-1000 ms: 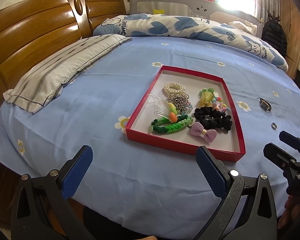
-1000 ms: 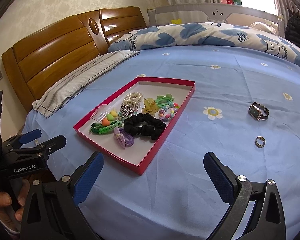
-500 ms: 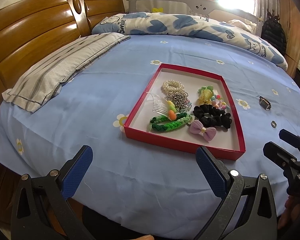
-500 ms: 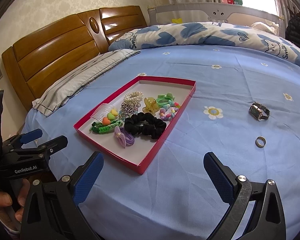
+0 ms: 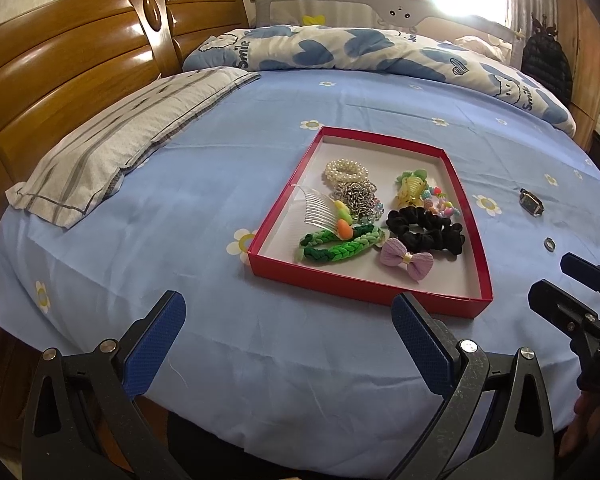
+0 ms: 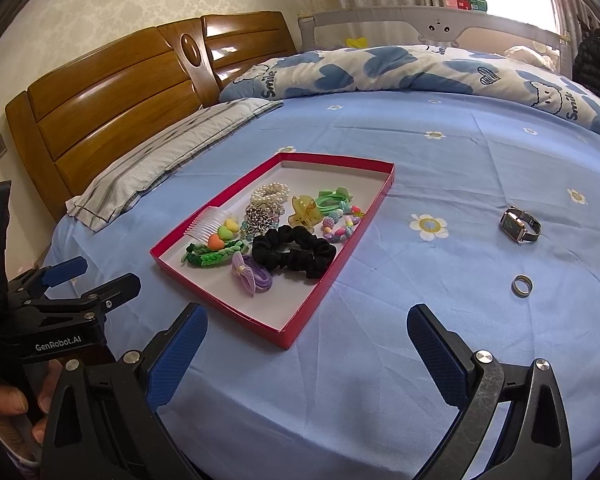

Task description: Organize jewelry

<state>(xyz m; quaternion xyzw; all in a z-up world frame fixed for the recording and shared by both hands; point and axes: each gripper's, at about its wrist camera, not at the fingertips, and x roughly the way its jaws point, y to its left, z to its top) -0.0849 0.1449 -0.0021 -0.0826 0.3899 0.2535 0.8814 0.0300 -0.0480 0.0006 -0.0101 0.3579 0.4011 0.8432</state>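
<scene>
Red shallow tray [image 6: 338, 270] mid-frame in right wrist view, on blue flowered bedsheet [image 6: 440, 160]; same tray [image 5: 370, 294] centre-right in left wrist view. Packed with hair accessories and jewelry: pearl bracelet [image 6: 270, 192], silver chain bracelet [image 6: 260, 214], clear hair comb [image 6: 206, 224], green braided band [image 6: 214, 256], black scrunchie [image 6: 296, 252], lilac bow clip [image 6: 250, 276], amber claw clip [image 6: 306, 210], green hair tie [image 6: 332, 196], colourful bead bracelet [image 6: 340, 228]. Near end of tray bare.

Outside the tray, right of frame in right wrist view: square-faced wristwatch [image 6: 518, 226] on the sheet, metal ring [image 6: 522, 286] below it, well apart from the tray. Same two at right edge of left wrist view: wristwatch [image 5: 531, 201], ring [image 5: 549, 244].

Left gripper [image 5: 288, 338] bottom of its own frame, jaws wide, nothing between, blue pads [image 5: 154, 346] over the near bed edge. Seen too at lower left of right wrist view [image 6: 88, 278], gripped by a hand [image 6: 18, 404].

Right gripper [image 6: 306, 354] bottom of its own frame, jaws wide, empty, tray's near corner between and above the fingertips. Visible at right edge of left wrist view [image 5: 560, 280], below the ring.

Background: wooden headboard [image 6: 120, 92] upper left, striped pillow [image 6: 172, 152] beneath it, heart-print quilt [image 6: 400, 70] across top, grey bed rail [image 6: 440, 26] behind.
</scene>
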